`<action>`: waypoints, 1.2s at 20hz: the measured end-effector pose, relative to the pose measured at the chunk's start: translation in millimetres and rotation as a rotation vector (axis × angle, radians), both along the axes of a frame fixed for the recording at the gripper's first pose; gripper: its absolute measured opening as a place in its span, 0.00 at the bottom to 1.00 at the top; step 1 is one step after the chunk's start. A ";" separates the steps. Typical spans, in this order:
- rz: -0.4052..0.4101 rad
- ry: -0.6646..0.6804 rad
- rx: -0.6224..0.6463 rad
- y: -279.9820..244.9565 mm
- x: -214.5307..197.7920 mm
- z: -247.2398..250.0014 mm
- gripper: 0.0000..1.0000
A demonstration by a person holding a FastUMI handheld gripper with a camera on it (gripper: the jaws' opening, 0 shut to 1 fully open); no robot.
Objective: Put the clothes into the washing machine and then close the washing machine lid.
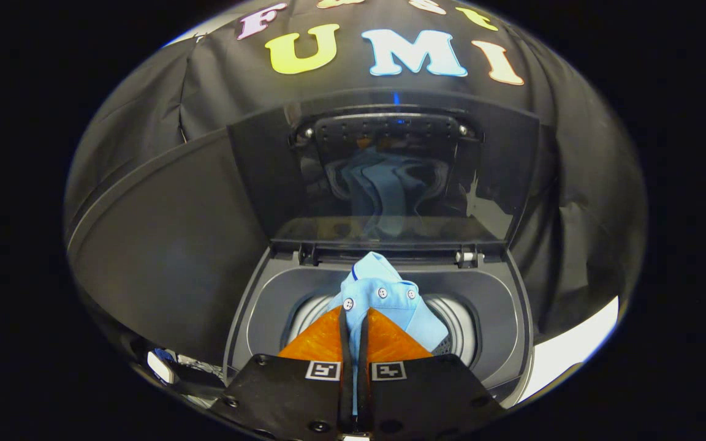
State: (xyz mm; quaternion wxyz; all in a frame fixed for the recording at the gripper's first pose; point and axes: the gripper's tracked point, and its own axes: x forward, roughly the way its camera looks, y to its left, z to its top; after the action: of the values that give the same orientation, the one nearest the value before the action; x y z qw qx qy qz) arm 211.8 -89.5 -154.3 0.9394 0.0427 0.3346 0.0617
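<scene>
Starting left, the washer (255,318) rim lies bare; at centre the gripper (354,318) is nearly closed, both fingers pinching the shirt (383,294), which hangs over the drum (460,324) mouth. Behind stands the lid (390,171), upright. Risk: released here, cloth could drape the rim and jam the lid when it closes.

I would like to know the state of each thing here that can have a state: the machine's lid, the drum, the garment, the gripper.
Washing machine lid: open, standing upright behind the opening.
Drum: uncovered; its inside is largely hidden by the shirt.
Light blue shirt: bunched, held over the drum opening, not yet released.
Gripper: shut on the shirt, fabric pinched between both fingers.
</scene>
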 end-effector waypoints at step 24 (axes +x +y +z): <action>-0.049 -0.416 -0.047 1.3 36.3 146.9 0.98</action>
State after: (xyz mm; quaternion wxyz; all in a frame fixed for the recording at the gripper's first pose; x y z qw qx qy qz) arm 248.1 -88.2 -7.4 0.9901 0.0153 0.1338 0.0385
